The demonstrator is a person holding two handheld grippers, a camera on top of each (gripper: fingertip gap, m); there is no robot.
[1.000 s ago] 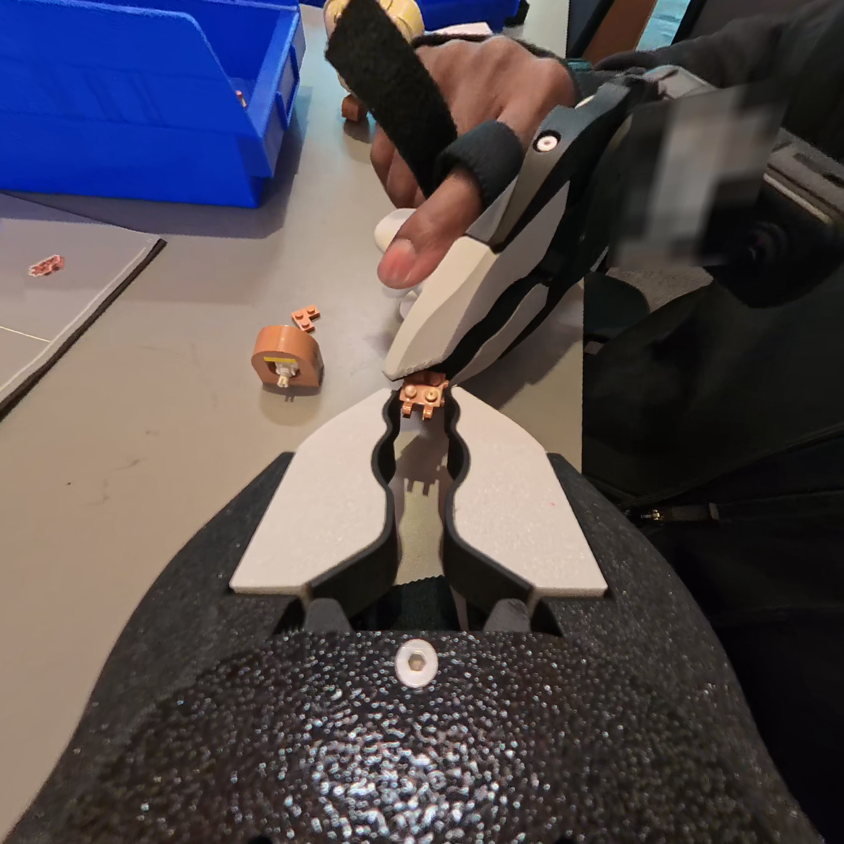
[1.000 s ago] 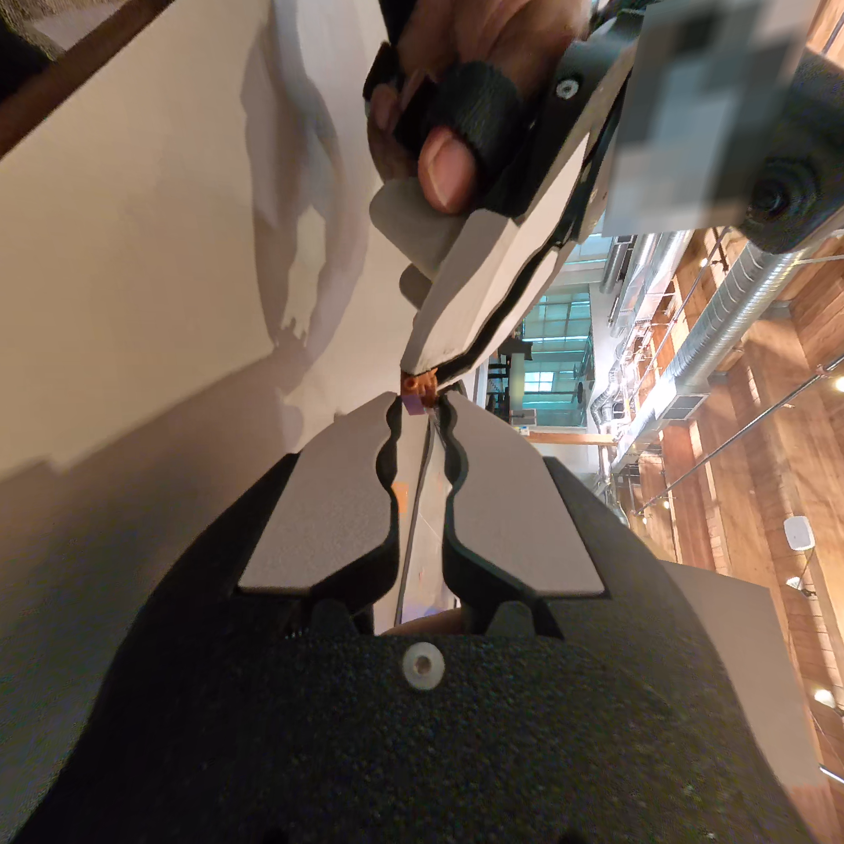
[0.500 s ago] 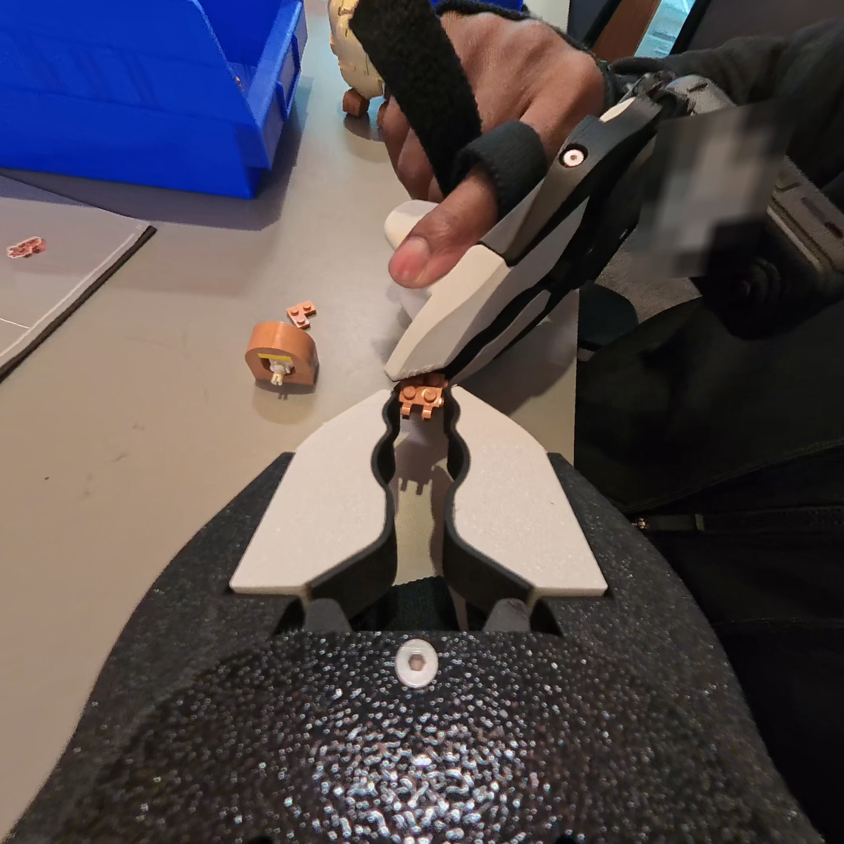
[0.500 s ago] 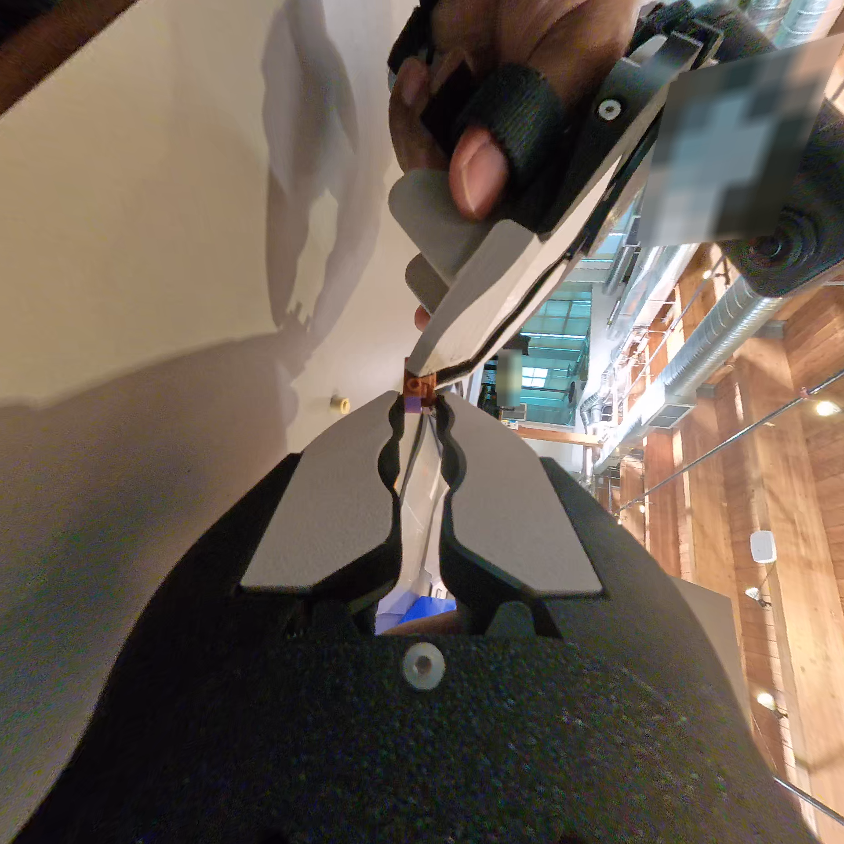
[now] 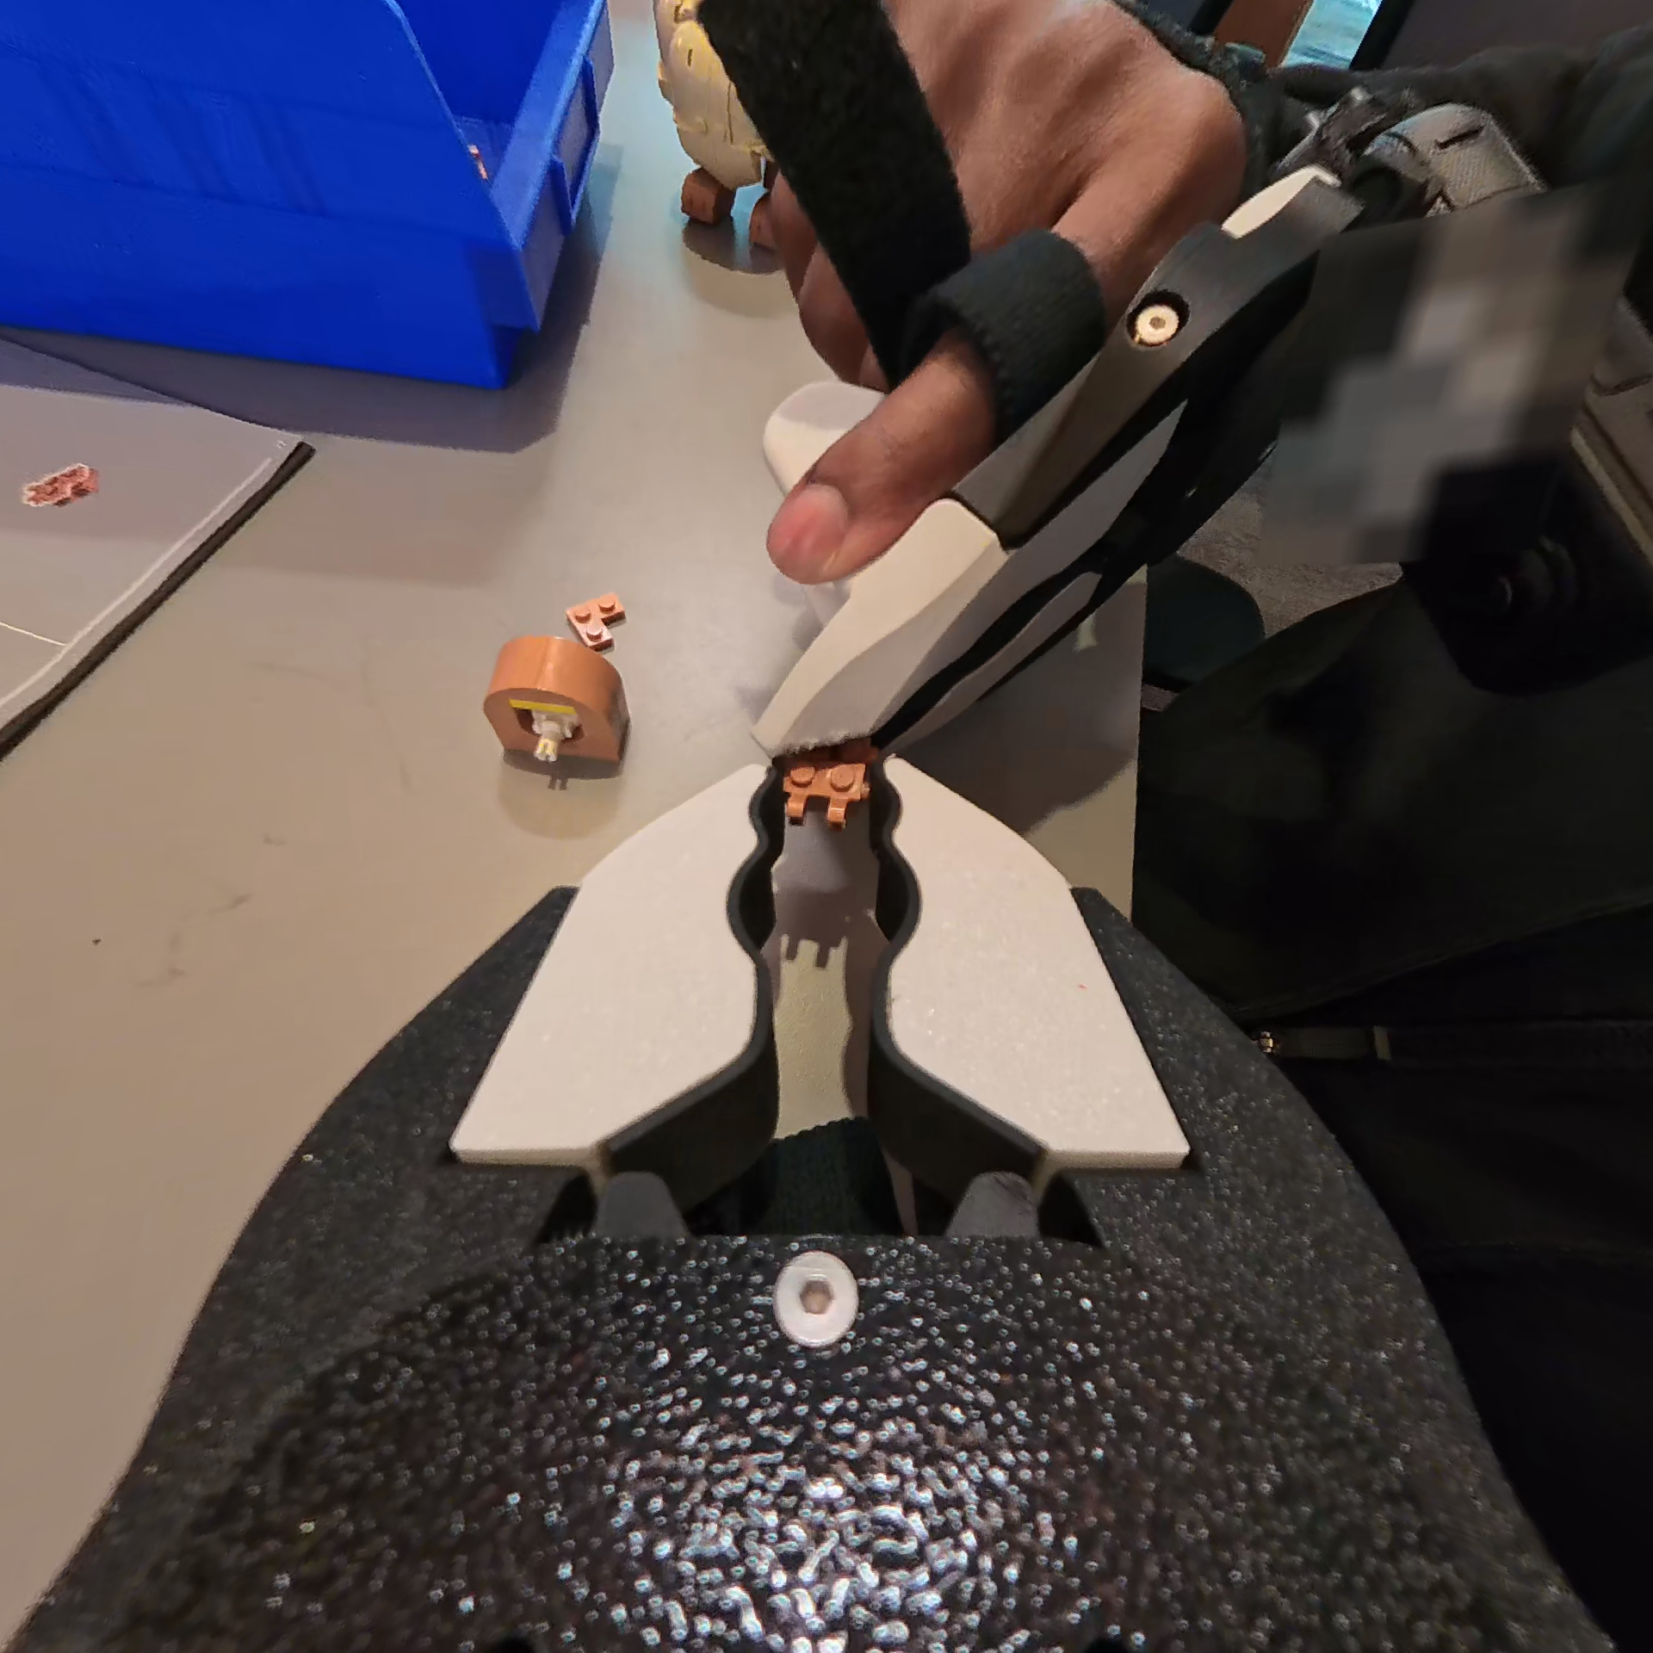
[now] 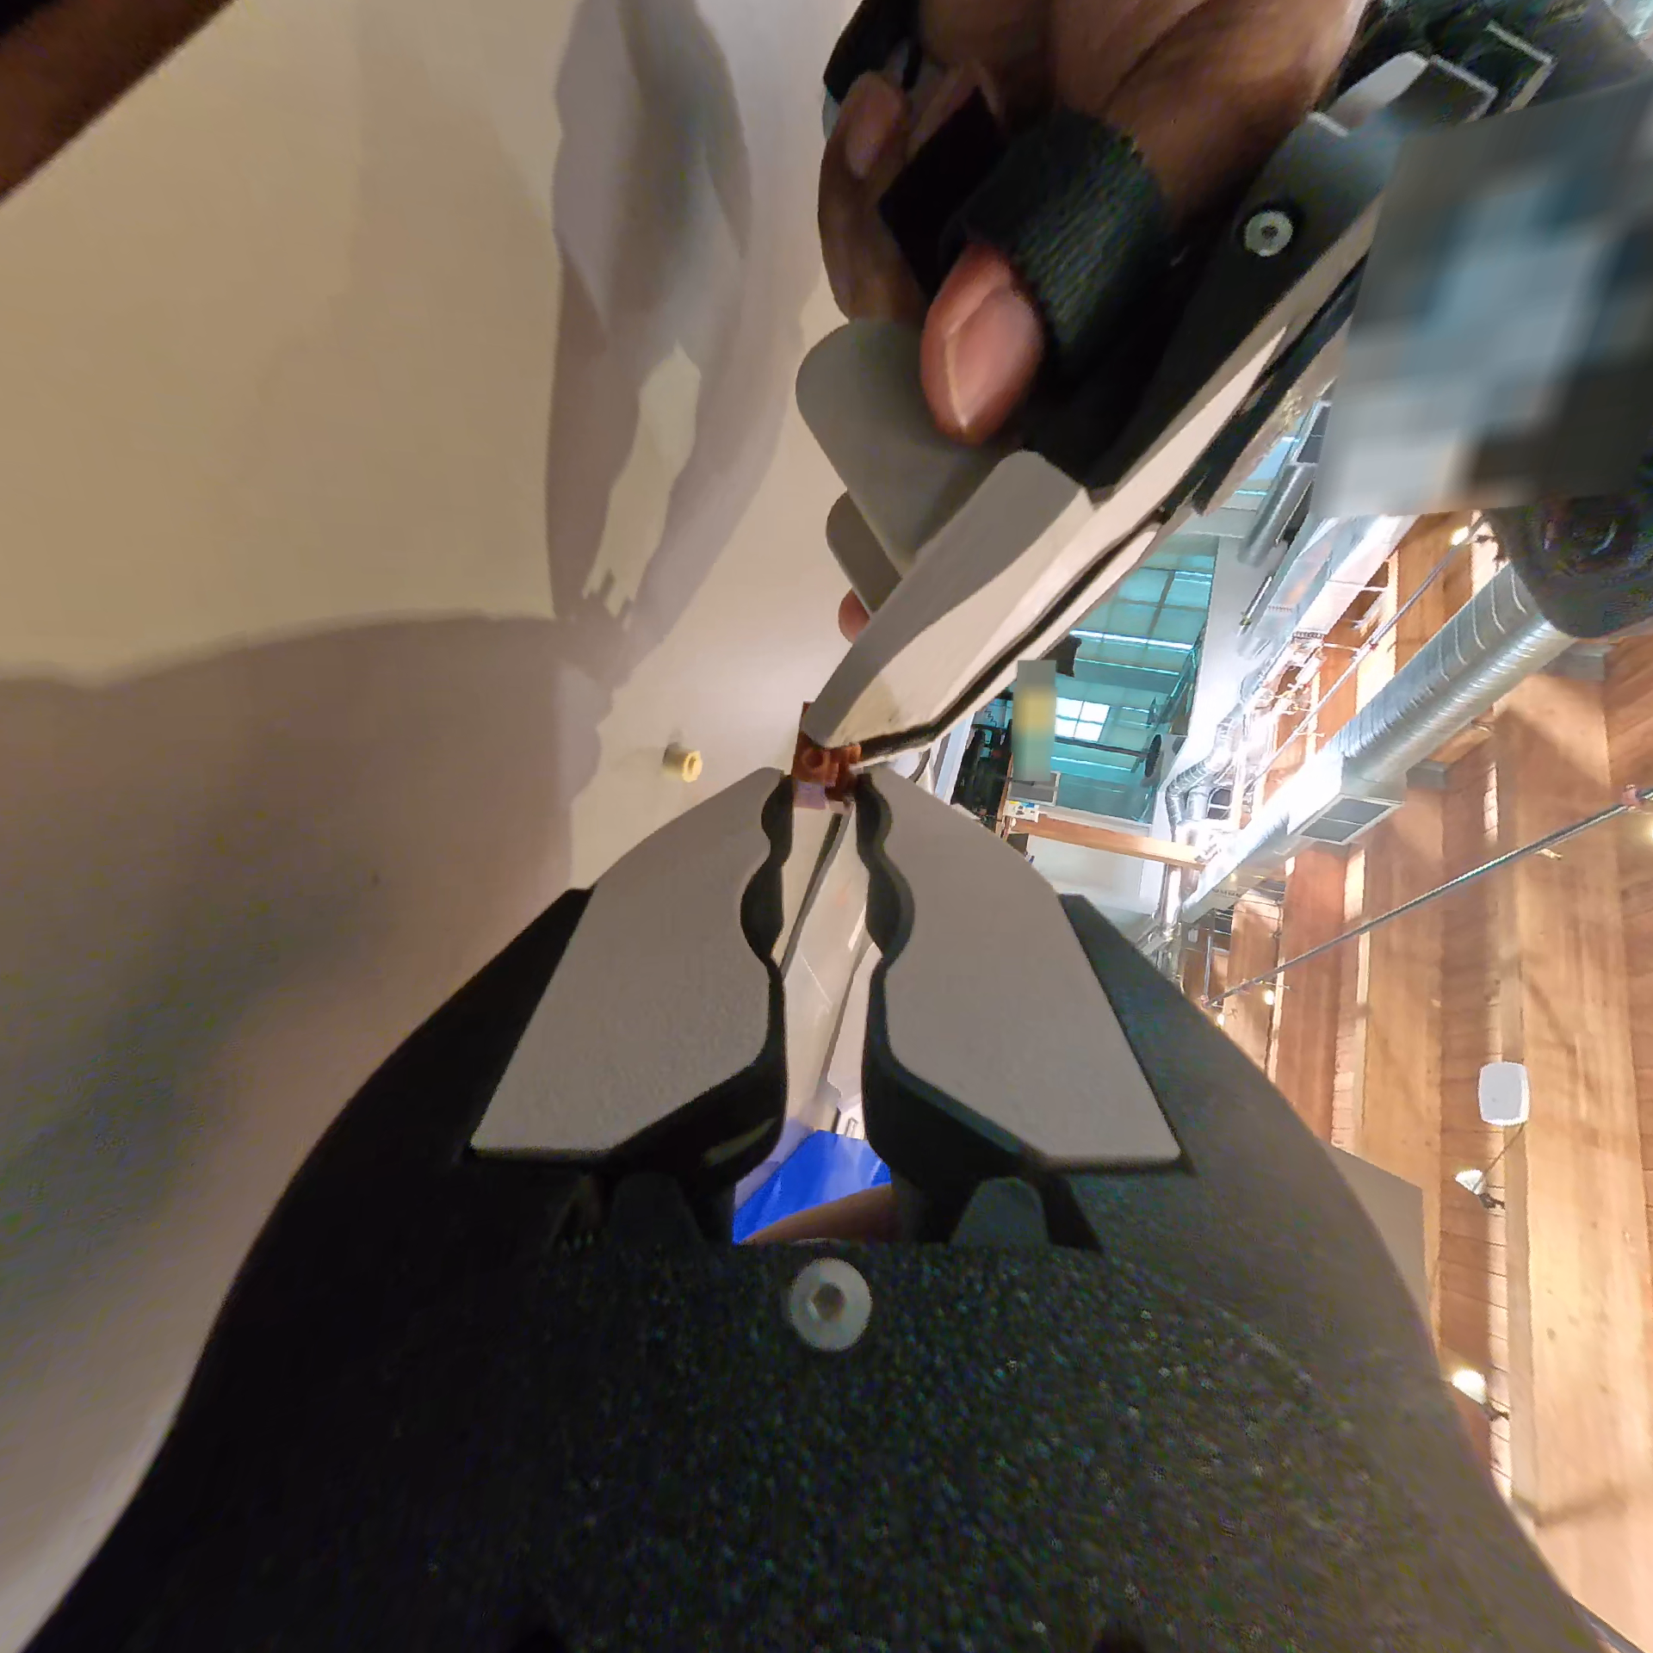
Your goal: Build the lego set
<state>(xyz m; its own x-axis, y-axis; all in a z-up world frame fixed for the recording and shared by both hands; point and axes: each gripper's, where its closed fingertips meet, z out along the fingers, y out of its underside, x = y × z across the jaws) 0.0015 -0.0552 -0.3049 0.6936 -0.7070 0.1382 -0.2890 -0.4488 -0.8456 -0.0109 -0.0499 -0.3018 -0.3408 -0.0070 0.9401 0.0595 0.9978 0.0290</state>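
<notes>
My left gripper (image 5: 825, 792) is shut on a small orange-brown clip plate (image 5: 827, 785) and holds it above the grey table (image 5: 268, 894). My right gripper (image 6: 825, 780) is shut on a small brown brick piece (image 6: 818, 767) with a lilac bit on it. The two gripper tips meet, and the two brown pieces touch. In the left wrist view the right gripper (image 5: 827, 741) comes in from the upper right with a hand on it. In the right wrist view the left gripper's fingers (image 6: 903, 680) come in the same way.
A brown round piece with a white pin (image 5: 555, 707) and an L-shaped brown plate (image 5: 597, 619) lie on the table. A blue bin (image 5: 268, 161), a grey mat (image 5: 107, 555) with a small reddish piece (image 5: 58, 487), and a beige figure (image 5: 716, 89) stand farther off. A small cream cylinder (image 6: 682, 762) lies nearby. My left and right fingertips are right by each other.
Both grips have held, tips still together. The right gripper has swung a little, so the cream cylinder and more of the hand have come into its view.
</notes>
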